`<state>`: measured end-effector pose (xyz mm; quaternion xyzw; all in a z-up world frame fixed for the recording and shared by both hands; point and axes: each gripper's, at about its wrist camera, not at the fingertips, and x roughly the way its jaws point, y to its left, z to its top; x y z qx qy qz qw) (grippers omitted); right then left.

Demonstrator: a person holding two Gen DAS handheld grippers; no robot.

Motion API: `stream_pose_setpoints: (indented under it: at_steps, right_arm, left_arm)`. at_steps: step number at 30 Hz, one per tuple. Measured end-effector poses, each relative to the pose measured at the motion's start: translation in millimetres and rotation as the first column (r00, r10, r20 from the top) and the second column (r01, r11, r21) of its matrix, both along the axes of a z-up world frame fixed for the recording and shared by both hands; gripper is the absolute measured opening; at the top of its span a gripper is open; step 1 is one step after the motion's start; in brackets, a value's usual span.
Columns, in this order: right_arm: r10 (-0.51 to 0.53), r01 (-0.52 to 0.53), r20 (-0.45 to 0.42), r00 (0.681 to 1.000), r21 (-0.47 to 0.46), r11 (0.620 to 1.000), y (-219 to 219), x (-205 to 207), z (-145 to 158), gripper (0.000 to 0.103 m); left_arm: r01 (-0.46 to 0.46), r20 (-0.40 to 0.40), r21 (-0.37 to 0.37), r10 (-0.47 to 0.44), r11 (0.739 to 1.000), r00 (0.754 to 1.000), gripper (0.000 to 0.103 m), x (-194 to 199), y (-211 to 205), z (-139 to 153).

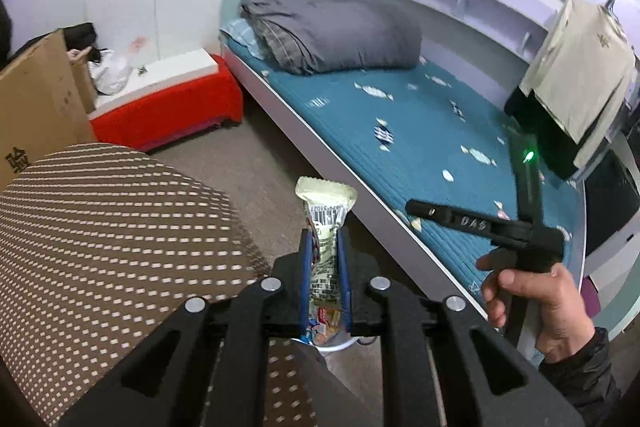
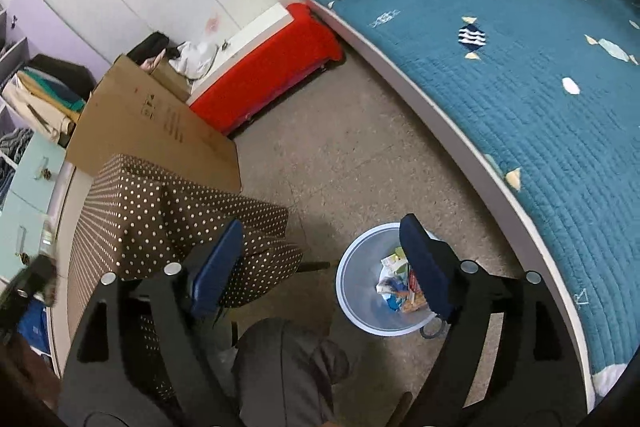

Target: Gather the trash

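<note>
Pinching snack wrapper (image 1: pixel 326 223) between left gripper (image 1: pixel 325 247) jaws; right gripper (image 2: pixel 324 259) jaws spread.

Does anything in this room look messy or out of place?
Not much. A large cardboard box leans tilted against the polka-dot covered table. Wrappers sit inside the bin, and the left gripper holds one wrapper.

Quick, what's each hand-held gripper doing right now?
Left hand-held gripper: closed on a cream-white crinkled plastic snack wrapper.
Right hand-held gripper: open, empty.
</note>
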<state>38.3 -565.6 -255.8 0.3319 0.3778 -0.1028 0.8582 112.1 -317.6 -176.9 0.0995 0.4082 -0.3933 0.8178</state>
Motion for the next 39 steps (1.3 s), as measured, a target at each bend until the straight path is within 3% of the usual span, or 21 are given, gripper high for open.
stream_pose_setpoints:
  at_steps: [10,13,15,16,17,18,21,26,31,35,39]
  right_arm:
    - [-0.036,0.036,0.034,0.999,-0.008,0.999,-18,-19,13,0.081]
    - [-0.039,0.040,0.041,0.998,-0.009,0.999,-17,-21,16,0.082]
    - [-0.039,0.039,0.040,0.998,-0.013,0.999,-16,-22,18,0.082]
    - [-0.038,0.038,0.040,0.998,-0.014,0.999,-15,-22,18,0.082]
    - [-0.036,0.037,0.040,0.999,-0.016,0.999,-14,-23,19,0.082]
    - [-0.034,0.035,0.041,0.999,-0.017,0.999,-13,-24,20,0.082]
    - [-0.028,0.029,0.048,0.998,-0.022,0.999,-8,-26,24,0.082]
    - [-0.014,0.017,0.062,0.998,-0.043,0.999,9,-31,36,0.091]
    - [-0.006,0.011,0.057,0.998,-0.084,0.996,31,-37,50,0.097]
    - [0.013,-0.006,0.059,0.998,-0.123,0.992,53,-45,62,0.097]
    - [0.051,-0.037,0.094,0.994,-0.145,0.989,77,-54,79,0.097]
  left_arm:
    - [0.091,-0.101,0.099,-0.081,0.991,0.992,0.012,7,-59,-48]
    - [0.091,-0.125,0.118,-0.076,0.989,0.989,0.017,13,-69,-59]
    - [0.096,-0.138,0.126,-0.078,0.987,0.987,0.039,18,-74,-63]
    - [0.091,-0.138,0.122,-0.074,0.988,0.988,0.069,22,-76,-64]
    - [0.081,-0.133,0.119,-0.065,0.990,0.989,0.089,24,-76,-65]
    - [0.067,-0.123,0.119,-0.052,0.991,0.991,0.092,26,-77,-64]
    - [0.049,-0.110,0.143,-0.033,0.988,0.993,0.092,28,-76,-62]
    - [0.013,-0.057,0.099,-0.007,0.995,0.998,0.092,21,-56,-40]
    - [-0.064,0.061,0.044,0.061,0.997,0.996,0.094,1,-24,-7]
    - [-0.142,0.167,0.012,0.138,0.990,0.976,0.096,-22,7,17]
    - [-0.254,0.261,-0.016,0.249,0.967,0.933,0.097,-46,42,40]
